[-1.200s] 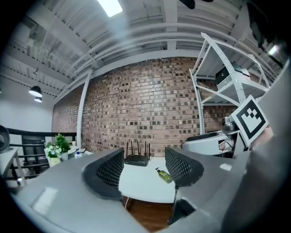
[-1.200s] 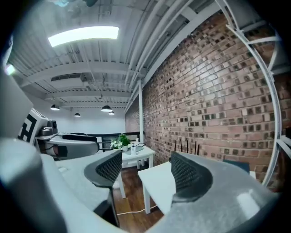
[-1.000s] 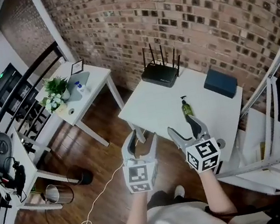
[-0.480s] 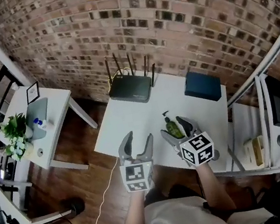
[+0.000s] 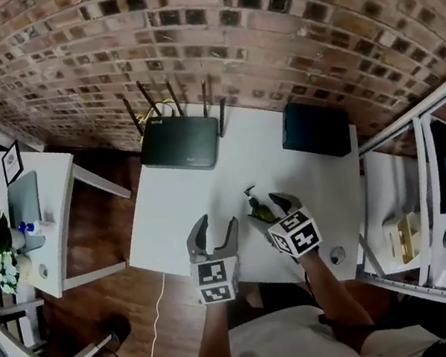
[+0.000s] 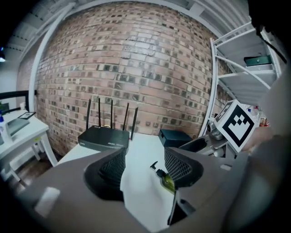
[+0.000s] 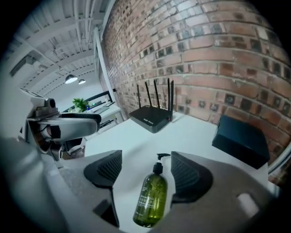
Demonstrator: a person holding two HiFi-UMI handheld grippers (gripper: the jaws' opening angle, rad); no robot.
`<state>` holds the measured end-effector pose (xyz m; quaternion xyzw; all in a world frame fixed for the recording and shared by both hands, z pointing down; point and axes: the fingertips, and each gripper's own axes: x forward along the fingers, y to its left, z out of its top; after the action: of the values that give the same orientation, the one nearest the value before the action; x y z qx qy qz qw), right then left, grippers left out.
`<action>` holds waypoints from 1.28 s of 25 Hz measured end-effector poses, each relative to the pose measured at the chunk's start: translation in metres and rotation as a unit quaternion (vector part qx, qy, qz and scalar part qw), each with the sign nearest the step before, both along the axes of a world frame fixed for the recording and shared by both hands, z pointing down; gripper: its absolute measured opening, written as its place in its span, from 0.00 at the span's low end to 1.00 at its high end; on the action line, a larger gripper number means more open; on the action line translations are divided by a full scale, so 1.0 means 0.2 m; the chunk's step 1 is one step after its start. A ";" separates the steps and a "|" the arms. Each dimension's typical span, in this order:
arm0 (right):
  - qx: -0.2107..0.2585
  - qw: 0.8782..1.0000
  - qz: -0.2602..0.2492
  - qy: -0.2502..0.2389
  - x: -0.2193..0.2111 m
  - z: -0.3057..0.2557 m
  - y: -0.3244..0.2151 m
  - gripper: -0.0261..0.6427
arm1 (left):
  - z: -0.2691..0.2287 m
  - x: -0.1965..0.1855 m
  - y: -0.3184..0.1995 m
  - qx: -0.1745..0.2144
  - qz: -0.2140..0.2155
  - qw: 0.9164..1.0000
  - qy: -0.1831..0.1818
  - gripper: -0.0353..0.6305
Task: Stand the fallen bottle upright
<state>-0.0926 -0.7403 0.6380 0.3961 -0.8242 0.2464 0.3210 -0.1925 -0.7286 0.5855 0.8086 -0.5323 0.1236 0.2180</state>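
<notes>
A green pump bottle [image 5: 257, 206] lies on its side on the white table [image 5: 179, 210], pump pointing toward the brick wall. My right gripper [image 5: 269, 210] is open and straddles it; in the right gripper view the bottle [image 7: 150, 200] lies between the jaws of that gripper [image 7: 143, 169], no pad pressing on it. My left gripper [image 5: 216, 225] is open and empty, just left of the bottle near the table's front edge. From the left gripper view, the bottle [image 6: 166, 180] shows partly behind the right jaw of the left gripper [image 6: 143, 166].
A black router [image 5: 181, 142] with several antennas stands at the table's back left, a dark box [image 5: 315, 128] at the back right. A white metal shelf [image 5: 419, 208] flanks the table's right side. A smaller side table [image 5: 40, 225] stands to the left.
Both grippers have come forward and down over the table. The right gripper's jaws now sit around the lying bottle; the left has drawn level beside it.
</notes>
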 end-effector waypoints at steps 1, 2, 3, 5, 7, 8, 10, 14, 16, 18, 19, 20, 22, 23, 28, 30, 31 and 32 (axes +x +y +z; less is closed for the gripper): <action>-0.018 1.000 -0.008 0.006 0.00 0.06 -0.02 0.52 | 0.05 0.00 -0.02 -0.013 -0.005 1.000 0.000 0.49; -0.038 0.999 -0.015 0.010 0.00 0.12 -0.04 0.52 | 0.10 0.00 -0.04 -0.025 -0.009 1.000 0.000 0.49; -0.057 0.998 -0.020 0.009 0.00 0.18 -0.06 0.50 | 0.16 -0.01 -0.06 -0.035 -0.014 0.999 -0.002 0.48; -0.092 0.995 -0.026 0.002 -0.03 0.28 -0.12 0.42 | 0.25 -0.05 -0.10 -0.053 -0.025 0.998 -0.007 0.48; -0.127 0.992 -0.028 0.004 -0.02 0.38 -0.15 0.35 | 0.34 -0.07 -0.11 -0.073 -0.037 0.997 -0.005 0.48; -0.143 0.989 -0.029 0.010 -0.02 0.43 -0.15 0.35 | 0.37 -0.07 -0.11 -0.081 -0.041 0.996 -0.002 0.47; -0.168 0.985 -0.032 0.024 0.00 0.53 -0.15 0.35 | 0.41 -0.06 -0.10 -0.091 -0.040 0.995 0.000 0.47; -0.192 0.981 -0.025 0.028 -0.01 0.58 -0.13 0.24 | 0.41 -0.06 -0.09 -0.093 -0.034 0.995 0.002 0.47; -0.190 0.981 -0.025 0.030 -0.02 0.56 -0.12 0.23 | 0.39 -0.07 -0.10 -0.087 -0.033 0.996 0.002 0.47; -0.178 0.983 -0.025 0.032 -0.02 0.53 -0.11 0.22 | 0.35 -0.07 -0.10 -0.077 -0.025 0.997 0.001 0.47; -0.167 0.985 -0.023 0.032 -0.01 0.49 -0.10 0.22 | 0.32 -0.06 -0.09 -0.071 -0.017 0.997 0.000 0.47; -0.153 0.988 -0.018 0.030 -0.01 0.46 -0.09 0.22 | 0.30 -0.05 -0.08 -0.065 -0.009 0.998 -0.001 0.47; -0.125 0.992 0.003 0.028 0.02 0.37 -0.08 0.22 | 0.24 -0.04 -0.06 -0.052 0.005 0.999 -0.001 0.47; -0.112 0.993 0.016 0.028 0.05 0.33 -0.07 0.22 | 0.22 -0.03 -0.04 -0.046 0.009 0.999 0.000 0.47; -0.032 0.997 0.072 0.009 0.16 0.14 0.04 0.22 | 0.14 0.02 0.10 -0.029 0.036 0.999 0.004 0.47; 0.009 0.995 0.097 0.002 0.21 0.07 0.11 0.22 | 0.12 0.06 0.17 -0.025 0.052 0.998 0.008 0.47; 0.029 0.994 0.107 0.000 0.24 0.04 0.15 0.22 | 0.10 0.08 0.20 -0.021 0.062 0.998 0.011 0.47; 0.048 0.992 0.117 -0.001 0.26 0.01 0.20 0.22 | 0.09 0.10 0.24 -0.017 0.071 0.997 0.013 0.47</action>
<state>-0.0412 -0.7008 0.6407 0.5043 -0.7836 0.2427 0.2697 -0.1727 -0.6813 0.6038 0.8420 -0.4688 0.1373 0.2291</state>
